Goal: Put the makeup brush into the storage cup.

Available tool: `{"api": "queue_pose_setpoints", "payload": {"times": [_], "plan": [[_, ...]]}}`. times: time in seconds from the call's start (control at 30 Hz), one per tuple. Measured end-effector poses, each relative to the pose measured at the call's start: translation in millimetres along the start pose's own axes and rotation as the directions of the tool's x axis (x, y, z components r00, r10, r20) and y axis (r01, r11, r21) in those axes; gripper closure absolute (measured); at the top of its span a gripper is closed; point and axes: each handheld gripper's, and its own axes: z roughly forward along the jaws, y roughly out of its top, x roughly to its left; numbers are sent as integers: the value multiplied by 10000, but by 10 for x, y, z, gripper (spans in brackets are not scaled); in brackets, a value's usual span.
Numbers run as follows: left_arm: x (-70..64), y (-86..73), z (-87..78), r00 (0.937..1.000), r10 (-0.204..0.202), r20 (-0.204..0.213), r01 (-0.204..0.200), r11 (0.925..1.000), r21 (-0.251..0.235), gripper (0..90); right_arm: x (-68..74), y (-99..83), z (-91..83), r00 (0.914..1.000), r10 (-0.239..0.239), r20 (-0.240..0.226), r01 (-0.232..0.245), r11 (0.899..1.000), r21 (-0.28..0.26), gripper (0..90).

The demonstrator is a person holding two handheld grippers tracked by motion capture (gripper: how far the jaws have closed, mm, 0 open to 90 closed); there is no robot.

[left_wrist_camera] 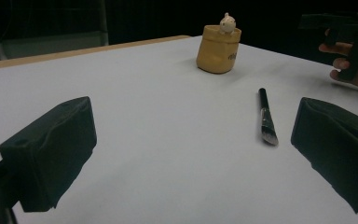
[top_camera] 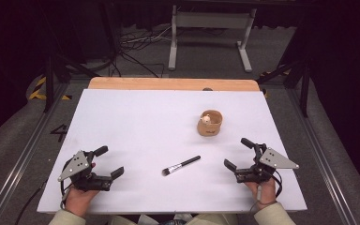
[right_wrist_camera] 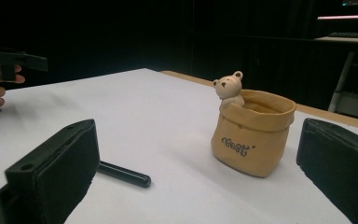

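On the white table (top_camera: pixel 136 122), a black-handled makeup brush with grey bristles (top_camera: pixel 181 165) lies flat near 6 o'clock, between the two grippers, handle pointing toward 2 o'clock. A tan ceramic pot shaped like a paper bag, with a small bear figure on its rim (top_camera: pixel 210 123), stands upright at about 2 o'clock from the brush, well apart from it. The left gripper (top_camera: pixel 104 161) at 8 o'clock and the right gripper (top_camera: pixel 238 153) at 4 o'clock both have jaws wide and empty, probably ready to pick up the brush and put it in the pot.
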Motion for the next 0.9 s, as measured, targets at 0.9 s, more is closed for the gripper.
{"api": "queue_pose_setpoints", "payload": {"times": [0.9], "plan": [[-18,21,4,9999,-110,-98,110,9999,11,9,78,164,246,9993,-151,-339,159,9996,246,0]]}}
